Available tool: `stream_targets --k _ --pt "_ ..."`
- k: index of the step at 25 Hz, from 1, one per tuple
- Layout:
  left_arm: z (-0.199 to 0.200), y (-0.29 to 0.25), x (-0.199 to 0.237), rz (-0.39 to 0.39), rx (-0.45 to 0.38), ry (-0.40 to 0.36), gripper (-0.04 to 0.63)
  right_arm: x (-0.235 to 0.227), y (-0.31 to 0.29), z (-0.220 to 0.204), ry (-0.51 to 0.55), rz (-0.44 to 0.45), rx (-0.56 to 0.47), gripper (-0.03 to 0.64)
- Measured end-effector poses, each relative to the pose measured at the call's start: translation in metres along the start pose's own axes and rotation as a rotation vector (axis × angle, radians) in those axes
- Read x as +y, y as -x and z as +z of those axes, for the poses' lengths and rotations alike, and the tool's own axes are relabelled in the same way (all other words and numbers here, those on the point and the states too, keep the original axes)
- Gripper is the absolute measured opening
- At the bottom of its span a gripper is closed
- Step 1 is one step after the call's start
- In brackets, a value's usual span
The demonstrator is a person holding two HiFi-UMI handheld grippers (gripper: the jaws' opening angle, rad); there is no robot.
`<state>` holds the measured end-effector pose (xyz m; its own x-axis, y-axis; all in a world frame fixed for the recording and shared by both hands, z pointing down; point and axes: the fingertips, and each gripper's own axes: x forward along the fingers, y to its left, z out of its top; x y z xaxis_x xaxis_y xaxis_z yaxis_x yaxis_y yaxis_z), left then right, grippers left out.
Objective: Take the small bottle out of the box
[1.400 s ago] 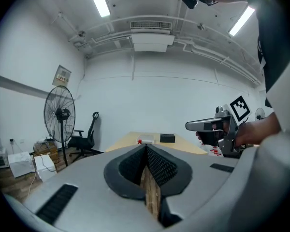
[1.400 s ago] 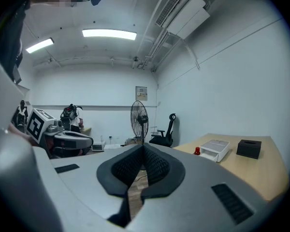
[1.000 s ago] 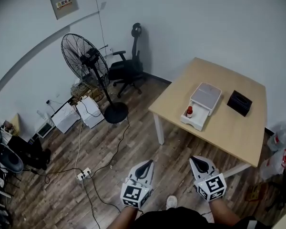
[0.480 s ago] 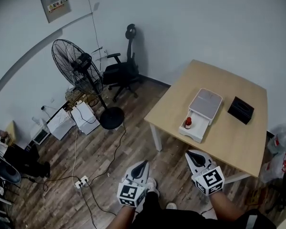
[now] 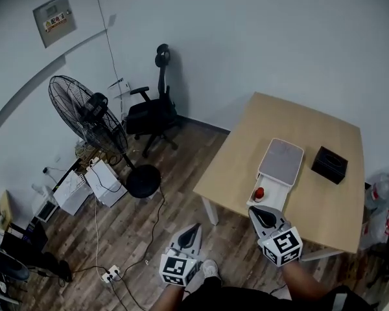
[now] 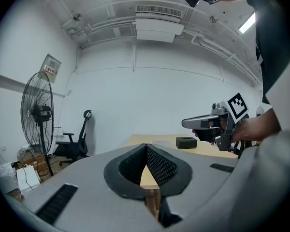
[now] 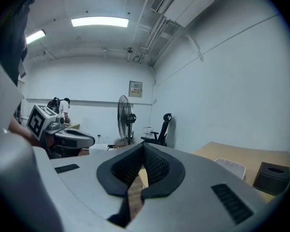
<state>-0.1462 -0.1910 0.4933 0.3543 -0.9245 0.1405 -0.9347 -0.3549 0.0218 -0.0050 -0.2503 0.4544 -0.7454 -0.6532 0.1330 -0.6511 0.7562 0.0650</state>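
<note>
A white open box (image 5: 277, 173) lies on the wooden table (image 5: 311, 141), its lid folded back. A small bottle with a red cap (image 5: 259, 194) stands in the box's near end. My right gripper (image 5: 260, 214) hovers just short of the table's near edge, close to the bottle, jaws shut and empty. My left gripper (image 5: 190, 234) hangs over the floor left of the table, also shut and empty. In the right gripper view the box (image 7: 230, 166) shows on the table (image 7: 241, 154) at right. The left gripper view shows the right gripper (image 6: 187, 123) held in a hand.
A black box (image 5: 329, 164) sits on the table right of the white box. A standing fan (image 5: 89, 118), a black office chair (image 5: 152, 112), cables and a power strip (image 5: 108, 275) occupy the wooden floor at left. Plastic bottles (image 5: 382, 199) lie at the right edge.
The view has advanced toward the table. Both grippers are now closer to it, the right one reaching the near edge by the box. Jaws stayed shut.
</note>
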Motion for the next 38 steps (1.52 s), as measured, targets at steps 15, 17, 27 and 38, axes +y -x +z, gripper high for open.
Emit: stream_targets --k 15,17,27,38 --pt "0.013 -0.094 0.082 -0.154 0.015 -0.061 0.014 -0.068 -0.081 0.006 0.001 -0.192 0.018 0.012" --pt "0.012 -0.103 0.083 -0.171 0.015 -0.059 0.014 -0.079 -0.083 0.002 0.002 -0.217 0.031 0.012" --pt "0.001 -0.145 0.077 -0.219 0.047 -0.04 0.014 -0.115 -0.078 -0.023 -0.03 -0.273 0.081 0.021" --pt "-0.017 -0.167 0.057 -0.209 0.097 0.0 0.014 -0.143 -0.077 -0.056 -0.044 -0.288 0.109 0.462"
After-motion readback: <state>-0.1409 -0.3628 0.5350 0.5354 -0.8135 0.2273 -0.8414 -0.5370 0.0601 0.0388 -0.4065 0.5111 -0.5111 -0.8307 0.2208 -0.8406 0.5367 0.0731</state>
